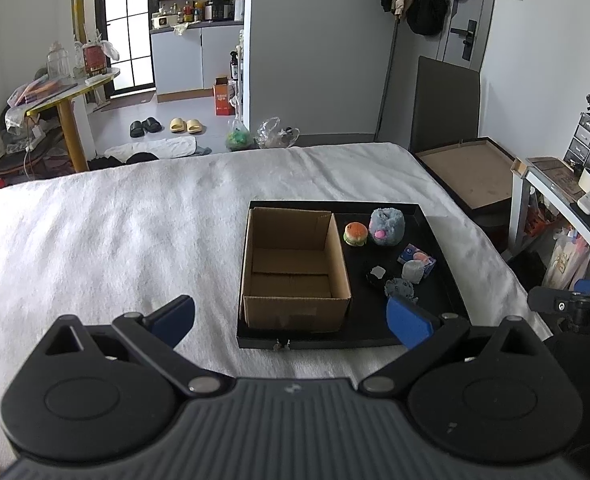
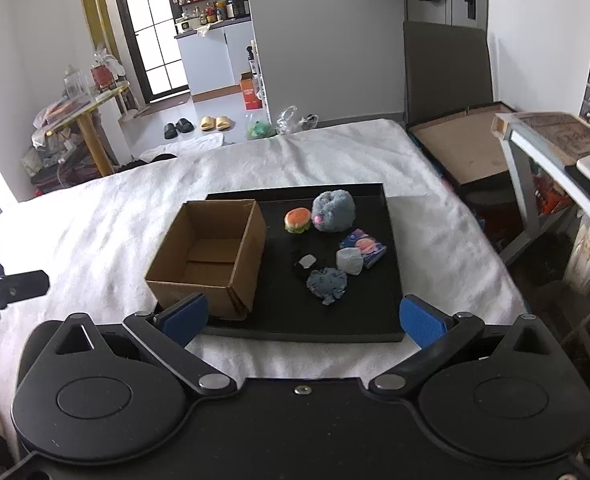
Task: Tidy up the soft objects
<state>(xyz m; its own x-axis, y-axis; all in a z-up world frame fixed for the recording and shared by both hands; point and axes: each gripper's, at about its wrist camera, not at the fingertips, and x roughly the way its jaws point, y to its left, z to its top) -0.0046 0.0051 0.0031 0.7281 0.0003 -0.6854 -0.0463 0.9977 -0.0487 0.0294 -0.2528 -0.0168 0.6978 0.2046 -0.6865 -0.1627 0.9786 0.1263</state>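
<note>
Left wrist view looked over a bed covered by a white blanket [image 1: 115,232], where a black tray [image 1: 435,240] held an open cardboard box [image 1: 295,308] on its left side and a cluster of soft things on its right. The left gripper [image 1: 291,316] hung with its blue pads spread wide and nothing between them, above the near edge of the tray. Behind the box's right wall sat a burger toy [image 1: 355,233], touching a fluffy blue-grey plush [image 1: 387,226]. Nearer lay a blue packet [image 1: 417,258], a pale grey lump [image 1: 412,272] resting against it, a small black item with a grey patch [image 1: 376,276] and a flat blue-grey plush [image 1: 400,289]. The box was empty.

From the right wrist view, the right gripper [image 2: 303,318] also stood wide and empty, above the tray's [image 2: 391,280] near rim, with the box [image 2: 211,256] ahead to its left and the flat plush [image 2: 327,282] just beyond the pads
</note>
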